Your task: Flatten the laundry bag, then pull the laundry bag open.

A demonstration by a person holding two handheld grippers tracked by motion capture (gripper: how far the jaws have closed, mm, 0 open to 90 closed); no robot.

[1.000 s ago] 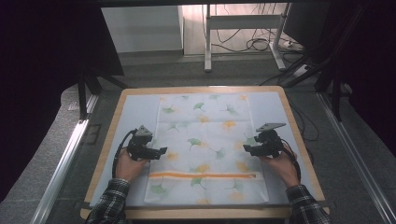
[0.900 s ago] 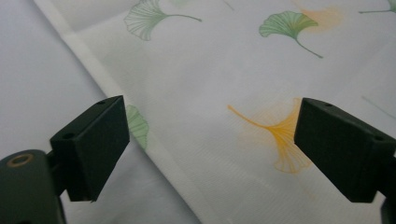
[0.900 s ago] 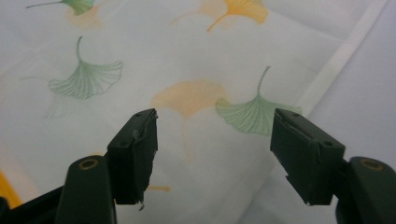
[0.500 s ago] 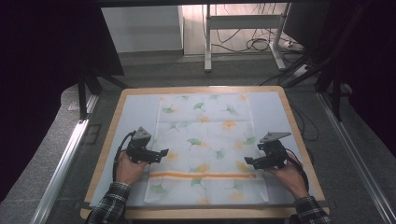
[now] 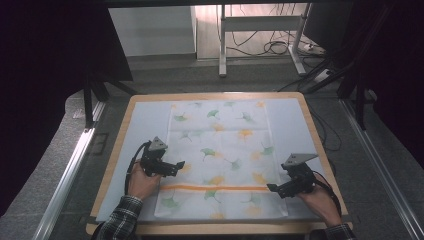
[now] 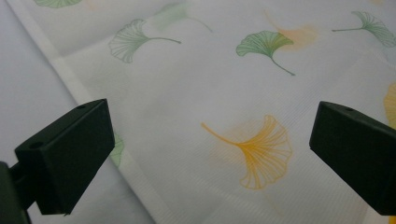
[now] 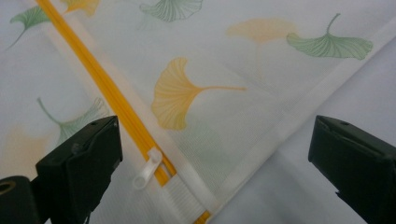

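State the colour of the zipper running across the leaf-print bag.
Orange-yellow zipper with a white pull tab; the right gripper view shows it best.

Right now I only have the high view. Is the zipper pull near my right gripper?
Observer: Yes, the white zipper pull sits at the end of the orange zipper, just ahead of the right gripper, nearer its left-hand jaw.
Operator: Is anything between those jaws?
Observer: Nothing is gripped; they have just been opening and stand wide above the mesh bag.
Operator: And the left gripper?
Observer: The left gripper is open too, over an orange ginkgo leaf print.
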